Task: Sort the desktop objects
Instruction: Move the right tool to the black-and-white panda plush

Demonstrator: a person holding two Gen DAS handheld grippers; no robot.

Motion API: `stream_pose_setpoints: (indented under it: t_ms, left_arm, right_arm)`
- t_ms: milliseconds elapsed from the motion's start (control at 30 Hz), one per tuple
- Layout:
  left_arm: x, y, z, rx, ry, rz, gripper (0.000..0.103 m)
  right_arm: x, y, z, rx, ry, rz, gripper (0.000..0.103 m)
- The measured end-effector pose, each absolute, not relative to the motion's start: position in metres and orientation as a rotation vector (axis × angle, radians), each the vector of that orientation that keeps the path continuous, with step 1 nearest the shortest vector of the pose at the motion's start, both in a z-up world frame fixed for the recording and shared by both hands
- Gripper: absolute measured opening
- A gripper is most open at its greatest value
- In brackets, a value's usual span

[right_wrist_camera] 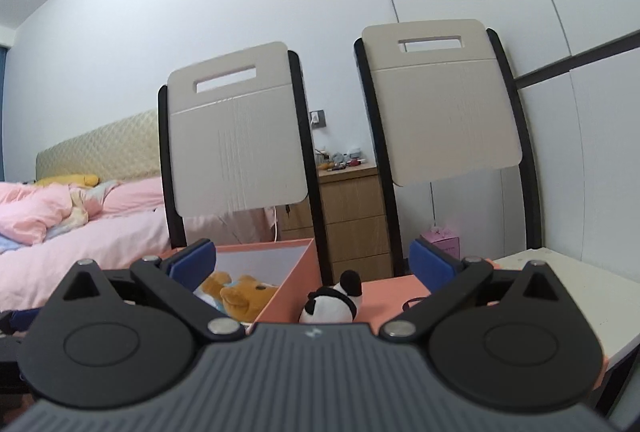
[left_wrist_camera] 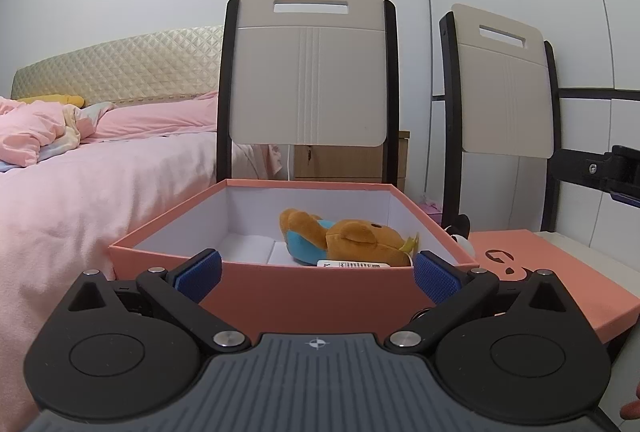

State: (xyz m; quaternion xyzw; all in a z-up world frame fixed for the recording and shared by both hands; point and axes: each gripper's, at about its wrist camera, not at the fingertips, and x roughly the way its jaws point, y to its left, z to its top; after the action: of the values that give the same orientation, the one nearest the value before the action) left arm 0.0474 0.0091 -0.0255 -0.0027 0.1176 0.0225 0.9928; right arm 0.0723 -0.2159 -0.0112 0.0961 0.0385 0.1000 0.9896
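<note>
We read progress from how the objects lie. At the left, the open pink box [left_wrist_camera: 304, 284] stands on the desk with a brown bear plush [left_wrist_camera: 344, 238] lying on its side against the right inner wall; a small white labelled item [left_wrist_camera: 362, 265] lies just in front of the bear. We judge the bear sorted. The left gripper [left_wrist_camera: 318, 274] hovers in front of the box's near wall, jaws spread wide, holding nothing.

Moving right, the panda plush [right_wrist_camera: 332, 302] sits outside the box, just beside its right wall, on or at the edge of the flat pink lid [left_wrist_camera: 552, 272]. We judge it the remaining item: it is not yet in the box. The right gripper [right_wrist_camera: 312, 264] points at the panda with its jaws wide apart and empty; the panda lies between and beyond the fingertips. The next step, in our judgement, calls for closing on the panda and carrying it over the wall. Whether the lid must then go on we cannot tell.

Surface: a white desk [right_wrist_camera: 568, 284], bare at its right part. Room, left to right: a bed with pink bedding [left_wrist_camera: 100, 192] and a quilted headboard [left_wrist_camera: 120, 72]; two chair backs [left_wrist_camera: 308, 72] behind the desk; a wooden drawer unit [right_wrist_camera: 352, 216] with small clutter on top; white wall panels at the right.
</note>
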Motion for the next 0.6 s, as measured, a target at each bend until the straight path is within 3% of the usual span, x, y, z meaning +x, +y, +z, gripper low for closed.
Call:
stream_pose_setpoints:
  t_ms: [600]
  left_arm:
    - [0.048, 0.010, -0.025, -0.005, 0.233, 0.042, 0.103]
  right_arm:
    - [0.084, -0.219, -0.011, 0.164, 0.286, 0.217, 0.103]
